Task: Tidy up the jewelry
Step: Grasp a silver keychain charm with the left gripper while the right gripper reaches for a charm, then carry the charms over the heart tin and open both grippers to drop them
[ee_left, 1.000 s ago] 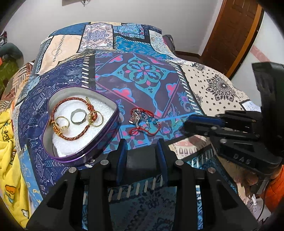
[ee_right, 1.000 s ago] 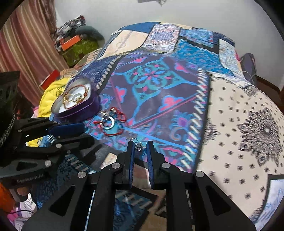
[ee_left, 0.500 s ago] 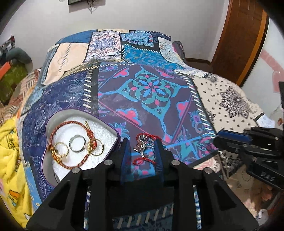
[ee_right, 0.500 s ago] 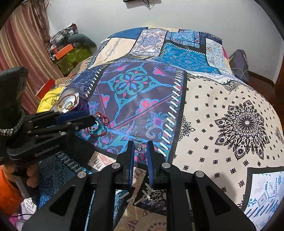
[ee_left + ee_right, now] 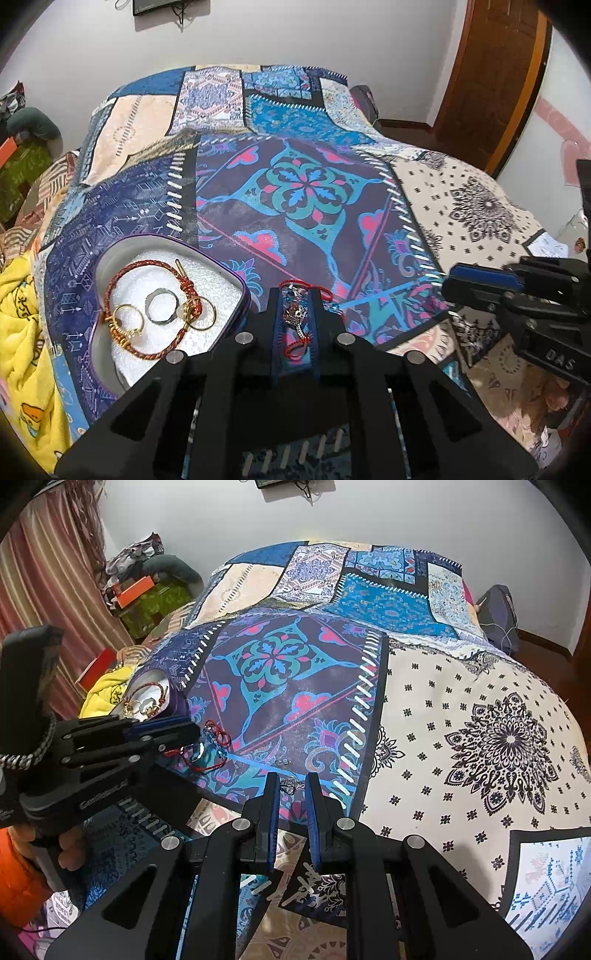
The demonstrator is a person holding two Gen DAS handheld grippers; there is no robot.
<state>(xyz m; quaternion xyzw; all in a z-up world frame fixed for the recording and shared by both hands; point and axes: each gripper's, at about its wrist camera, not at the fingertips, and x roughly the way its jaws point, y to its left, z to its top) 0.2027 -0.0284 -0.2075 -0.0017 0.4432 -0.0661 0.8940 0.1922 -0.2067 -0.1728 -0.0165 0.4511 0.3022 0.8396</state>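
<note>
A purple heart-shaped tin (image 5: pixel 236 284) with white foam lies on the bedspread at the left. It holds a red cord bracelet (image 5: pixel 122 275), two gold rings and a silver ring (image 5: pixel 161 305). It also shows in the right wrist view (image 5: pixel 173 707). My left gripper (image 5: pixel 295 295) is open, its fingers either side of a red cord bracelet with metal charms (image 5: pixel 295 314) lying on the bedspread; in the right wrist view (image 5: pixel 212 744) the bracelet lies by the left fingertips. My right gripper (image 5: pixel 291 779) is open around a small silver earring (image 5: pixel 290 784) on the spread.
A second small earring (image 5: pixel 282 762) lies just beyond the first. A yellow blanket (image 5: pixel 22 332) lies left of the tin. The patchwork bedspread (image 5: pixel 295 192) stretches ahead. Clutter and a curtain (image 5: pixel 44 572) stand at the far left, a wooden door (image 5: pixel 495 74) at the right.
My left gripper has moved forward, so its fingers now flank the charm bracelet. My right gripper has shifted right and back, and both views have tilted upward.
</note>
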